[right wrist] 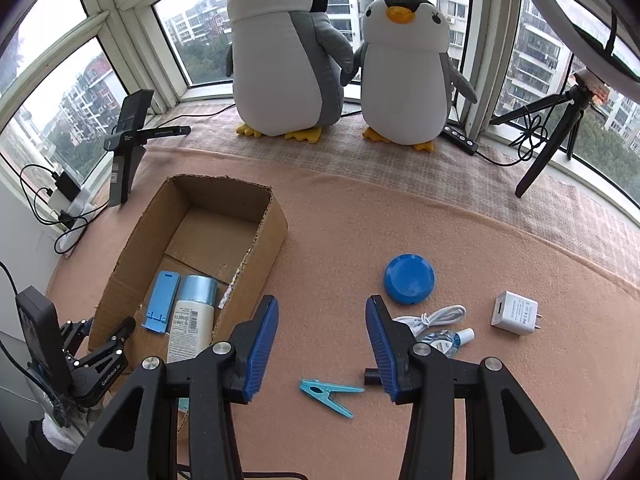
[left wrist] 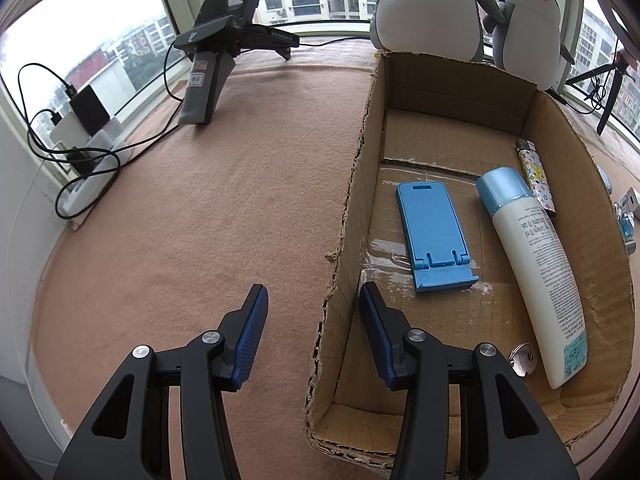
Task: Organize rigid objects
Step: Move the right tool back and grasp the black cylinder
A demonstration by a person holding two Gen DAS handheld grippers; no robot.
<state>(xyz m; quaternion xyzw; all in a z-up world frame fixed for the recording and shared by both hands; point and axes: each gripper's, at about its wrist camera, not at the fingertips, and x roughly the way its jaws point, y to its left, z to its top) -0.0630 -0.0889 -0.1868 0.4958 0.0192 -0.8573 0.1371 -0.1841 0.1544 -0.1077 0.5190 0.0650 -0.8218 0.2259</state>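
Note:
A cardboard box [left wrist: 352, 184] [right wrist: 264, 240] lies on the pink cloth. It holds a blue phone stand [left wrist: 434, 232] [right wrist: 160, 300], a white bottle with a blue cap [left wrist: 532, 264] [right wrist: 192, 316], a patterned lighter [left wrist: 536, 176] and a key ring [left wrist: 522, 360]. My left gripper [left wrist: 314, 300] is open and empty, straddling the box's left wall. My right gripper [right wrist: 322, 310] is open and empty above the cloth. Around it lie a blue clothespin [right wrist: 328, 394], a blue round lid [right wrist: 409, 279], a white cable [right wrist: 436, 316], a small clear bottle [right wrist: 448, 340] and a white charger [right wrist: 515, 312].
Two plush penguins [right wrist: 288, 48] stand at the window behind the box. A black device on a stand [left wrist: 216, 52] [right wrist: 128, 136] and a power strip with cables [left wrist: 80, 152] sit at the left. A black tripod [right wrist: 552, 136] stands at the right.

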